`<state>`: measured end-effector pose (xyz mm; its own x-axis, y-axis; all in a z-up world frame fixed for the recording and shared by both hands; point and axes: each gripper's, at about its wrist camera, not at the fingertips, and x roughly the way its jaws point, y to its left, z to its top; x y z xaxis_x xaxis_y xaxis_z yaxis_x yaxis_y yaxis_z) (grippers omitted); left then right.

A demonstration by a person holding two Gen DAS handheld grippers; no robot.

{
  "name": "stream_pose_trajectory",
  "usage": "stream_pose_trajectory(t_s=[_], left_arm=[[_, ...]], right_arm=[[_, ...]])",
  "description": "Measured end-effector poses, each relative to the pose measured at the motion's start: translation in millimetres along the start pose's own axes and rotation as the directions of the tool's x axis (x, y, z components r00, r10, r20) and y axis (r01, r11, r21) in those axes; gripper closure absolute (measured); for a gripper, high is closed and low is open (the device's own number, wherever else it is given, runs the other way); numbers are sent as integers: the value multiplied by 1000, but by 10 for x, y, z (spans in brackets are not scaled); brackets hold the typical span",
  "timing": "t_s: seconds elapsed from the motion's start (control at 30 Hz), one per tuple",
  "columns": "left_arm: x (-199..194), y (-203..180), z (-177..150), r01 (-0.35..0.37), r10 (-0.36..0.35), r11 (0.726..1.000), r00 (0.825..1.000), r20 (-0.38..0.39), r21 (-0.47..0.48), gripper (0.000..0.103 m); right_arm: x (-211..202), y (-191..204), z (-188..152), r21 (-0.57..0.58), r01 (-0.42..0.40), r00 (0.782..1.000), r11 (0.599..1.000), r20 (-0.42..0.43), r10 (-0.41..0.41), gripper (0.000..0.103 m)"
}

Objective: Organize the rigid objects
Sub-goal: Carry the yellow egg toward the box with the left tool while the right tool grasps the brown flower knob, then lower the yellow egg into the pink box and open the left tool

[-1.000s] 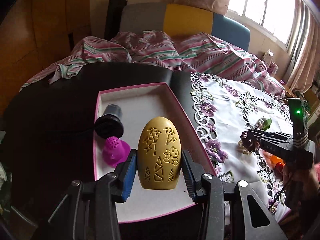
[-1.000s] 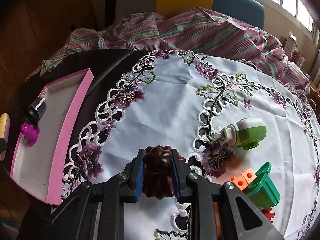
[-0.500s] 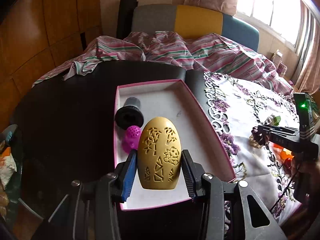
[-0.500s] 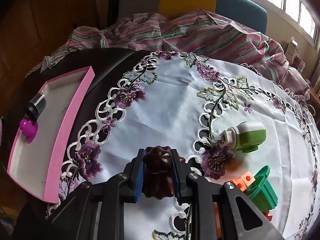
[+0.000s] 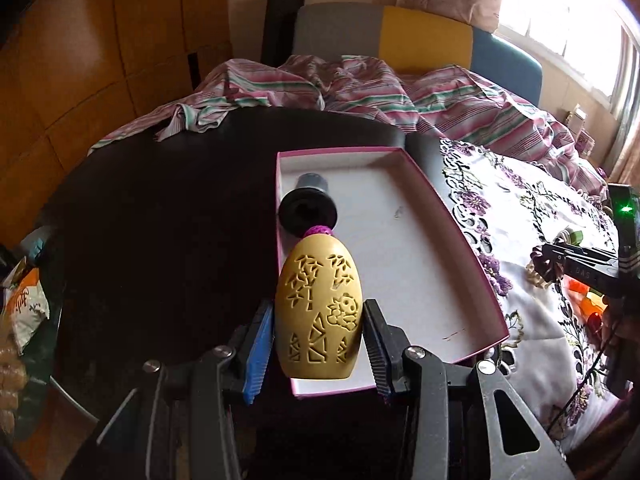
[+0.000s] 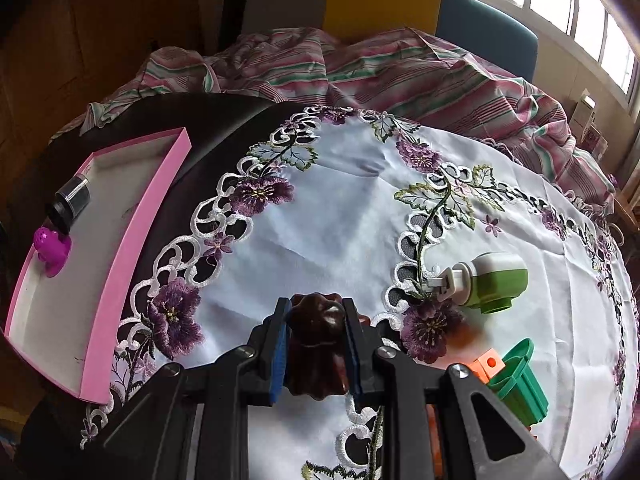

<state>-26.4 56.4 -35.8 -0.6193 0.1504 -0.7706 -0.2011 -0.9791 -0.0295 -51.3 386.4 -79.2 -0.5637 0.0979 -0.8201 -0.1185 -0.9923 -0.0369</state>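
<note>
My left gripper (image 5: 318, 344) is shut on a yellow carved egg-shaped object (image 5: 319, 308), held above the near end of the pink-rimmed white tray (image 5: 472, 240). In the tray lie a black cylinder (image 5: 308, 208) and a purple piece (image 5: 318, 231), mostly hidden behind the egg. My right gripper (image 6: 316, 344) is shut on a dark brown fluted object (image 6: 316, 344) over the white embroidered tablecloth (image 6: 340, 220). The tray (image 6: 132, 240), black cylinder (image 6: 70, 200) and purple piece (image 6: 52, 246) show at the left of the right wrist view. The right gripper shows in the left wrist view (image 5: 560, 264).
A green and white bottle (image 6: 488, 282) lies on the cloth to the right. A green funnel-like cup (image 6: 520, 380) and orange block (image 6: 486, 366) sit at the near right. A striped blanket (image 6: 380, 68) lies behind the table. The dark table (image 5: 160, 220) extends left of the tray.
My left gripper has drawn back and to the left with the egg, so the tray sits farther right. My right gripper with the brown object has barely moved.
</note>
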Motion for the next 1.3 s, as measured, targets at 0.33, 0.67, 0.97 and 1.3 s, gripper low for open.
stream_pose_trajectory(t_s=[0.33, 0.67, 0.97, 1.3], left_arm=[[0, 12, 19, 32, -32, 999, 999, -9, -10, 59], [218, -124, 301, 188, -192, 980, 979, -63, -57, 59], [768, -374, 970, 169, -168, 985, 985, -46, 26, 59], [1633, -464, 1214, 64, -57, 997, 989, -136, 51, 59]], right_arm=[[0, 4, 2, -1, 1, 1000, 1000, 0, -1, 80], [-1, 9, 2, -3, 2, 1000, 1000, 0, -2, 80], [4, 16, 3, -7, 3, 1000, 1000, 1, -3, 80], [11, 11, 9, -4, -1, 1000, 1000, 0, 1, 80]])
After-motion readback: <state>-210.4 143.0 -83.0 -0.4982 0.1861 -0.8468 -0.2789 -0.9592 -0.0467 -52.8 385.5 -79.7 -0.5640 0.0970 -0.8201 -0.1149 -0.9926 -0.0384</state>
